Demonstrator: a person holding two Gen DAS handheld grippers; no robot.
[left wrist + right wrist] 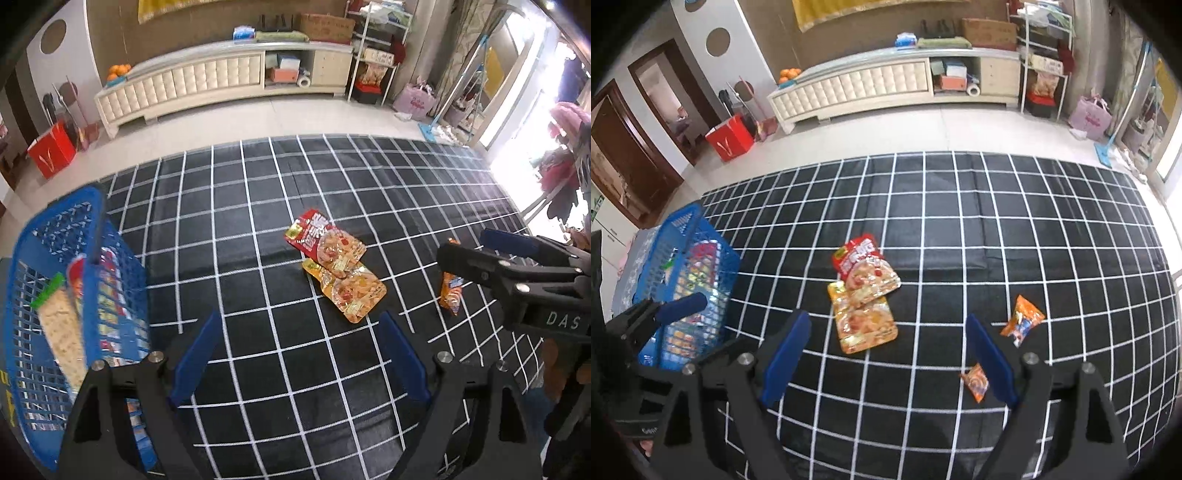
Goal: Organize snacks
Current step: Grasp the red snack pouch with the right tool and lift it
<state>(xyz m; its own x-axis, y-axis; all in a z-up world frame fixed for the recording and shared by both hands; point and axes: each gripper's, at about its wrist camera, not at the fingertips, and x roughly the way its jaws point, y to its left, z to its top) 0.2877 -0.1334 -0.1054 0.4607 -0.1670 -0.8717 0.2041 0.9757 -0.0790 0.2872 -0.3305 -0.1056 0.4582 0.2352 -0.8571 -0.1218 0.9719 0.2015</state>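
A red snack pouch [323, 240] [862, 264] lies on the black checked cloth [258, 206] [997, 229], overlapping a yellow pouch [351, 291] [866, 323]. An orange packet [450, 293] [1023, 319] lies to their right. In the right wrist view a smaller orange packet [975, 382] sits partly behind one fingertip. The blue basket [22, 266] [683, 221] at the left holds several snack packs. My left gripper [299, 354] hovers open and empty, short of the pouches. My right gripper [886, 354] [467, 245] is also open and empty. One left-gripper finger [683, 305] shows by the basket.
Beyond the cloth's far edge is pale tiled floor with a cream cabinet [207, 79] [886, 85] against the wall. A red box [51, 151] [729, 138] stands at the back left, and a metal rack [1045, 62] and a pink bag [415, 101] at the back right.
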